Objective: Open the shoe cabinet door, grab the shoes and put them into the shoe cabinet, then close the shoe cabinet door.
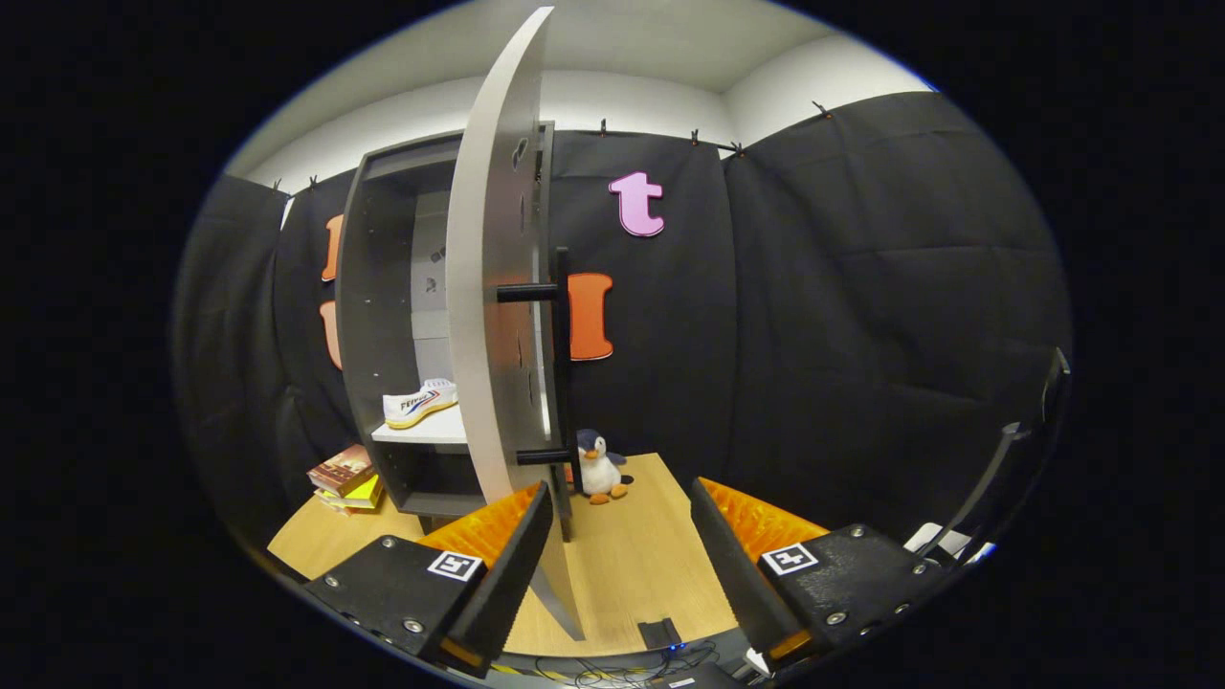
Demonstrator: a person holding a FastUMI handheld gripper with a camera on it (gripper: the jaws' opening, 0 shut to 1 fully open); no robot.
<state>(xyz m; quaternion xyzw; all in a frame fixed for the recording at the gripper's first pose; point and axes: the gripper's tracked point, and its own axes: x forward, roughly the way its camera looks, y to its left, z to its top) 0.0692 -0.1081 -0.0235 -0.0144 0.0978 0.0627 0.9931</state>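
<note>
Standing edge-on, door (493, 287) just ahead of parted jaws (shoe (419, 402) shelved).

the hand-held gripper (620, 555) is level, its two fingers (517, 565) spread wide apart, gripping nothing.

My claw (620, 565) has its fingers spread wide, with bare surface (651, 565) between them. The cabinet door (493, 287) stands swung out edge-on just ahead of my left finger, its long dark handle (560, 383) jutting toward the gap. Left of the door the shoe cabinet (383, 316) is open; a white shoe (419, 402) lies on its shelf (421, 433), with free room above it. A toy penguin (600, 467) sits beyond the handle, and books (345, 477) lie beside the cabinet's base.
</note>
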